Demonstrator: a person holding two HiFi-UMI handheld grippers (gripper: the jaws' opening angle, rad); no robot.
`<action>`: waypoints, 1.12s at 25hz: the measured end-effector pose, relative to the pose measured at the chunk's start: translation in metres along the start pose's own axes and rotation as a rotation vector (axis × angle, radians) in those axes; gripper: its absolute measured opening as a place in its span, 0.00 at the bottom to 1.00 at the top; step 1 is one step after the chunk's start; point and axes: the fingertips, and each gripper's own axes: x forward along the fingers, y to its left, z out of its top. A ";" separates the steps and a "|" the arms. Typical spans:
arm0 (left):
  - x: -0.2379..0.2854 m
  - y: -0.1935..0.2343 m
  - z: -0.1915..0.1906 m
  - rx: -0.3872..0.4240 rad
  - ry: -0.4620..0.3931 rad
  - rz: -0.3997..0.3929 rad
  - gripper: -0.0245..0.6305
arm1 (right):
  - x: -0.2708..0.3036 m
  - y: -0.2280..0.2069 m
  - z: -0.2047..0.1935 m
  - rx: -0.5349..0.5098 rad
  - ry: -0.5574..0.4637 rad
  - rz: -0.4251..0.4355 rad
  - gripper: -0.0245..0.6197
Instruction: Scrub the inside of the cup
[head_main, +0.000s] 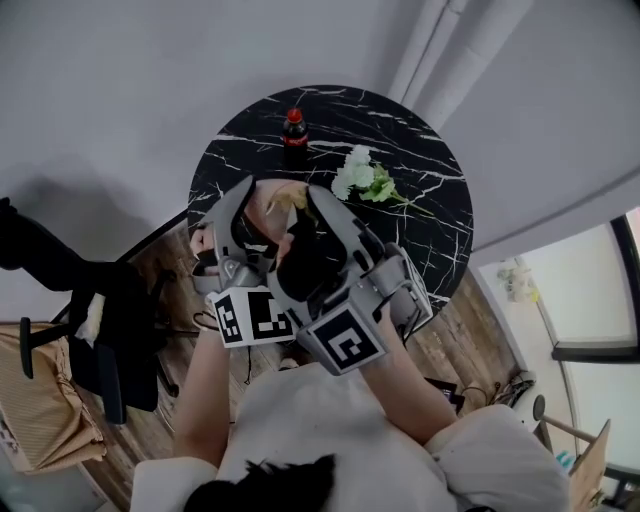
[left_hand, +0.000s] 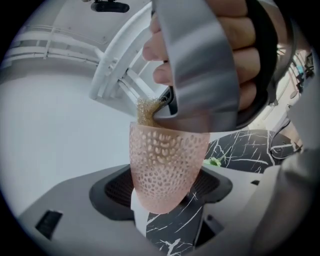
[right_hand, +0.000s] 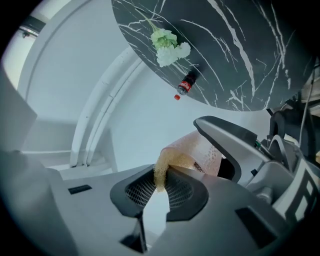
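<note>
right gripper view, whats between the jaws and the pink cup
A yellowish sponge, pinched in the right gripper, fills that stretch; its far end reaches the cup at its mouth. The right gripper view shows it.

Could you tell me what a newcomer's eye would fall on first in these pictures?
First, the pink perforated cup gripped by the left gripper, while the right gripper holds a tan sponge at its mouth. Beyond them, on the round black marble table, a cola bottle stands at the far edge and white flowers lie near the middle.
</note>
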 end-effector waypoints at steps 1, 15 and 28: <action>0.000 0.000 0.001 -0.005 -0.001 0.009 0.58 | -0.001 0.000 0.000 -0.010 -0.014 -0.005 0.12; 0.001 0.005 -0.014 -0.084 0.027 0.043 0.58 | -0.010 0.002 -0.006 -0.014 -0.015 0.031 0.12; -0.007 -0.006 -0.058 -0.323 0.120 -0.001 0.58 | -0.009 0.033 -0.039 -0.013 0.220 0.157 0.12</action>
